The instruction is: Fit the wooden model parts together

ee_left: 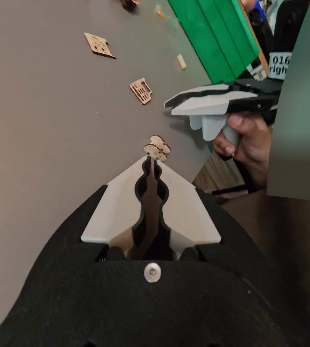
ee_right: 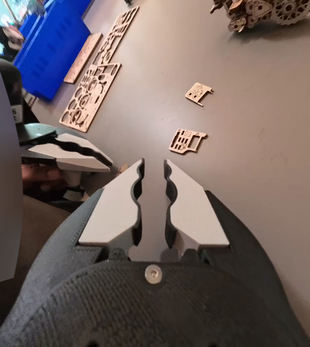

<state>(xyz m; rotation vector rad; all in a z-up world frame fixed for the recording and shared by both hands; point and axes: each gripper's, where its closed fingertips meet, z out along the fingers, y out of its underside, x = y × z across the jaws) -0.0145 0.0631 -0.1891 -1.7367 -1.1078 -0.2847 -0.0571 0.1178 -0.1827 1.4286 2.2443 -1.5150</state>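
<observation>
My left gripper is shut on a small pale wooden assembly of rounded pieces slotted together, pinched at its near edge just above the grey table. My right gripper is open and empty, low over the table. It also shows in the left wrist view, held by a hand, to the right of the assembly. A slotted flat wooden part lies just ahead and right of my right gripper, and also shows in the left wrist view. A second flat part lies farther off.
Punched-out wooden sheets and a brown board lie at the left, by a blue bin. A built wooden model stands at the far right. A green bin stands behind the right gripper. The table edge runs near the hand. Across from one pair of fingers to the other is roughly 8 cm. The built wooden model is closer to my right gripper, around 15 cm from its tips; the left tips are 25 cm off.
</observation>
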